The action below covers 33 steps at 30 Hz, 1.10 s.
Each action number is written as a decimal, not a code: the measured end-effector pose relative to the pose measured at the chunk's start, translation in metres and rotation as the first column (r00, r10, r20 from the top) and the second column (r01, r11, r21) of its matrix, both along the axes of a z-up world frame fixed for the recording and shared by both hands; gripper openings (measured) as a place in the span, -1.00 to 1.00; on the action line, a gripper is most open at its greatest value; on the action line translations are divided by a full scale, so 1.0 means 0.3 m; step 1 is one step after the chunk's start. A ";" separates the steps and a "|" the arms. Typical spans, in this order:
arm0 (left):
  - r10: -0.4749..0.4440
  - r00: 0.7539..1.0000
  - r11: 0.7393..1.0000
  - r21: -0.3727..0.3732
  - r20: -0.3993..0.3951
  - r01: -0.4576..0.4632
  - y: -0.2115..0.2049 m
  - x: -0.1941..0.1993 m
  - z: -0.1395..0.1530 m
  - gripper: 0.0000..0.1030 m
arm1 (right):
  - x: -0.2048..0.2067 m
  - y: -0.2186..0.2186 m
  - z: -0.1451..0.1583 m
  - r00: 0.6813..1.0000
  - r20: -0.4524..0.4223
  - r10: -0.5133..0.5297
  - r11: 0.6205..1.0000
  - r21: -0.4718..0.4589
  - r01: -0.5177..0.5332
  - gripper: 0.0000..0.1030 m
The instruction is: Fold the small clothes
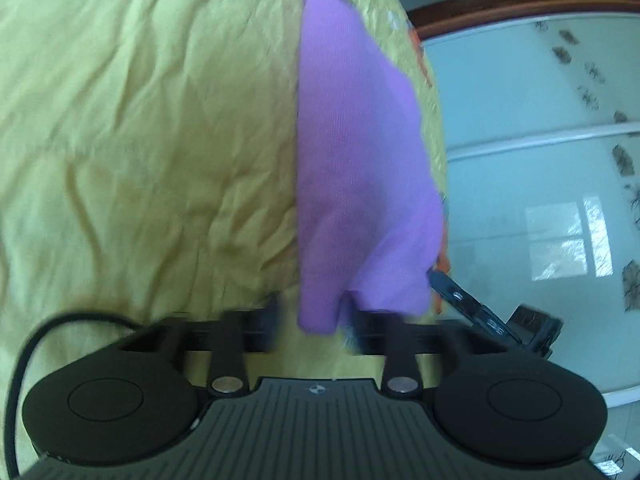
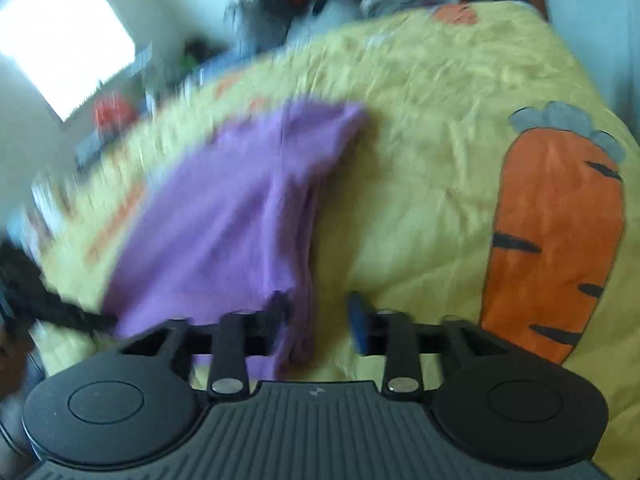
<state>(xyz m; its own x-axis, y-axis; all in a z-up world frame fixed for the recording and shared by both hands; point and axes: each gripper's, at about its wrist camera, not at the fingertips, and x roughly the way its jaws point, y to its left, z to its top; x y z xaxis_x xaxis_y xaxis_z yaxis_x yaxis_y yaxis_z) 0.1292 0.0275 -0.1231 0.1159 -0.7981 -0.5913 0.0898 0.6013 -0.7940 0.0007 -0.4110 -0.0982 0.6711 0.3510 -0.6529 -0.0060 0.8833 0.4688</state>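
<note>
Garment: purple cloth [image 1: 356, 184] lay on the yellow carrot-print bedspread [image 1: 140, 120], near its edge | left gripper [image 1: 316, 320]: jaws apart, straddling the near hem; seemingly lining up a fold | right gripper [image 2: 320, 320]: jaws apart, cloth edge loose between them

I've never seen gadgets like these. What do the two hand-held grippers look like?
Both are matte black: a ribbed grey plate flanked by two round discs, silver rivets on the finger arms. The left hand-held gripper trails a black cable; the right hand-held gripper has a blue pad.
</note>
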 end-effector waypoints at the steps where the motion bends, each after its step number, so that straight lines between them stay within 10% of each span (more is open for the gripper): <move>1: 0.025 0.999 1.000 -0.003 0.042 -0.025 -0.002 0.017 0.023 0.81 | -0.001 -0.019 0.007 1.000 0.024 -0.017 0.999 0.043 0.016 0.55; 3: 0.050 0.994 0.998 0.028 0.093 -0.053 -0.029 0.068 0.049 0.97 | 0.022 -0.041 0.006 0.996 0.085 -0.015 0.992 0.127 0.004 0.97; 14: 0.041 0.995 0.997 0.065 0.094 -0.047 -0.257 0.233 0.047 1.00 | 0.314 0.049 -0.088 0.979 0.052 0.197 0.933 0.296 -0.204 0.97; 16: -0.045 0.987 0.989 0.145 0.154 0.023 -0.319 0.247 0.060 0.94 | 0.331 0.095 -0.078 0.982 0.022 0.186 0.943 0.276 -0.185 0.56; 17: -0.070 0.985 0.984 0.176 0.160 0.042 -0.325 0.248 0.058 0.49 | 0.344 0.108 -0.090 0.986 -0.036 0.160 0.950 0.276 -0.145 -0.56; 18: -0.095 0.985 0.973 0.221 0.145 0.061 -0.338 0.260 0.066 -0.29 | 0.343 0.118 -0.094 0.990 -0.049 0.132 0.956 0.272 -0.114 -0.54; 20: -0.111 0.985 0.969 0.236 0.135 0.077 -0.321 0.276 0.086 -0.42 | 0.330 0.137 -0.083 0.994 -0.046 0.103 0.962 0.258 -0.088 -0.54; 33: -0.132 0.916 0.957 0.288 0.378 0.019 -0.126 0.097 0.498 -0.49 | 0.211 0.303 0.322 0.969 0.189 0.159 0.947 0.247 -0.204 -0.55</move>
<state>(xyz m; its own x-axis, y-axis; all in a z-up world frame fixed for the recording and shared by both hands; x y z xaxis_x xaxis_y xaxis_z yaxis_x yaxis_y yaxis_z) 0.1583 -0.0105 0.0262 0.3281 -0.6274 -0.7062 0.4112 0.7679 -0.4912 0.0640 -0.3201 -0.0017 0.6702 0.6206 -0.4069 -0.2515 0.7058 0.6623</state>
